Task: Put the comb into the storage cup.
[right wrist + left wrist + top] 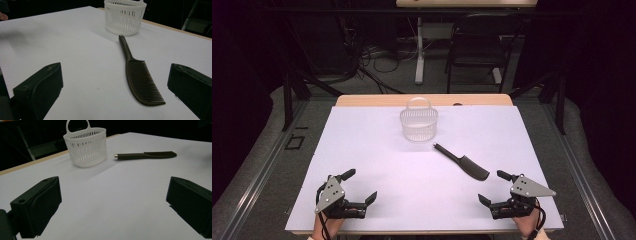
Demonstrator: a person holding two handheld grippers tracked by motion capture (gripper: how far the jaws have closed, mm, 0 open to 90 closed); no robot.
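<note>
A white sheet [412,170] covers nearly the whole tabletop [377,100], leaving a strip of pale wood bare along the far edge. Grey floor [262,150] lies on both sides, with a small black square outline [294,143] on it to the left. Beyond the far edge, a black chair [477,47] stands to the right of a white table leg [419,50]. A tangle of dark cables [372,55] lies on the floor left of that leg. The surroundings are dark.
</note>
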